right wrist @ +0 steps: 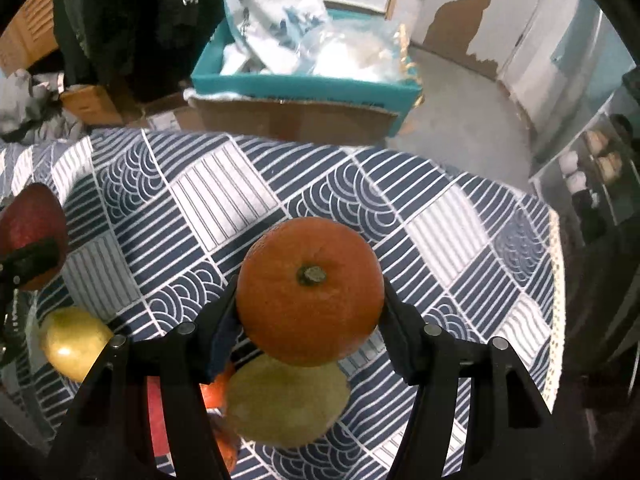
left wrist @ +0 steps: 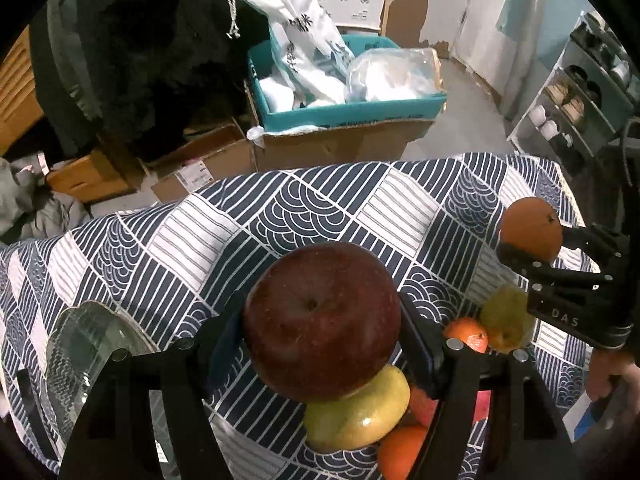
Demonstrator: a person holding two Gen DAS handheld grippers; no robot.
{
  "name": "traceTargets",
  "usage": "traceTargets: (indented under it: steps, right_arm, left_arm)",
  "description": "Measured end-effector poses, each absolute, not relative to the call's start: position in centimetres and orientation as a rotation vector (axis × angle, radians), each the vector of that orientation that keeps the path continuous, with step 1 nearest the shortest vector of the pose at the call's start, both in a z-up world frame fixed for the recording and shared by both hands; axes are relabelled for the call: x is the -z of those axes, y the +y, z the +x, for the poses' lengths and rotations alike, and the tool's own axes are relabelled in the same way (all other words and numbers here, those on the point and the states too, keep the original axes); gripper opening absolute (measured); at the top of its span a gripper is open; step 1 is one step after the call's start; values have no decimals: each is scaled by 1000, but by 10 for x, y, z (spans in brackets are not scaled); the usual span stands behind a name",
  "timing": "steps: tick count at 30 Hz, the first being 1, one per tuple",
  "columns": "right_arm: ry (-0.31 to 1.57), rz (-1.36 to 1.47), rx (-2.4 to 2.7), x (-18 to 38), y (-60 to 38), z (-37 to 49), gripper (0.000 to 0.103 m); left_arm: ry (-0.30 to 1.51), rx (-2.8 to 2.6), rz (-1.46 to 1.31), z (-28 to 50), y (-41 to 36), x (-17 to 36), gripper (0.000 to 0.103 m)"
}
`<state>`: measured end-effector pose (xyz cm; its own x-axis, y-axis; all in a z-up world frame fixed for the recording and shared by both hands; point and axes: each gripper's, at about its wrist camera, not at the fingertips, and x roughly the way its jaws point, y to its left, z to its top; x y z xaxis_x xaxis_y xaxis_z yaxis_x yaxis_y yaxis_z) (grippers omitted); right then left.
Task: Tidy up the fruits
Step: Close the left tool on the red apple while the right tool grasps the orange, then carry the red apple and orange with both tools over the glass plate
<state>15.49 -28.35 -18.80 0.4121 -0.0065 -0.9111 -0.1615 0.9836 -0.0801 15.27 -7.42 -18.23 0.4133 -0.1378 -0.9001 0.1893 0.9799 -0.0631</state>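
Observation:
My left gripper point(left wrist: 322, 330) is shut on a large red apple point(left wrist: 320, 320), lifted above the patterned tablecloth point(left wrist: 224, 240). My right gripper point(right wrist: 310, 294) is shut on an orange point(right wrist: 308, 288), also held off the cloth. In the left wrist view the same orange point(left wrist: 530, 228) shows at the right in the right gripper point(left wrist: 532, 240). The red apple point(right wrist: 32, 232) appears at the left edge of the right wrist view. Below lie a yellow-green apple point(left wrist: 356, 412), a second one point(left wrist: 506, 320), a tangerine point(left wrist: 468, 332) and an orange point(left wrist: 400, 452).
A glass bowl point(left wrist: 80, 356) stands on the cloth at the lower left. Past the table's far edge are a teal box point(left wrist: 352, 108) of white bags, cardboard boxes point(left wrist: 208, 164) and a shoe rack point(left wrist: 572, 96). A hand point(left wrist: 608, 376) grips the right tool.

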Motion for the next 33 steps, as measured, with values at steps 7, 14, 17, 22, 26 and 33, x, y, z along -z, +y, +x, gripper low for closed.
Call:
traceTargets:
  steps: [7,14,17,22,26,33]
  right_arm:
    - [1064,-172,-97,157,-281,142,63]
    - [985,-150,-118,125,-278,124,63]
    - [953,-154,-119,113,-276,117,63]
    - [904,-159,-126,94,-274,106,63]
    - [867,-159,-140,80,-271,96,63]
    - [805,-165,-169,58,-267,80,63]
  left_arm:
    - [1060,182,65,135,-68,157,74]
    - [1005,166,48,116,-57,131,74]
    - [980,160,40,108,-53,119,74]
    - [934,152,42,95,-46,100,74]
    - [905,148,43,86,-42,88,74]
    - [854,135,45,72,-34,67,74]
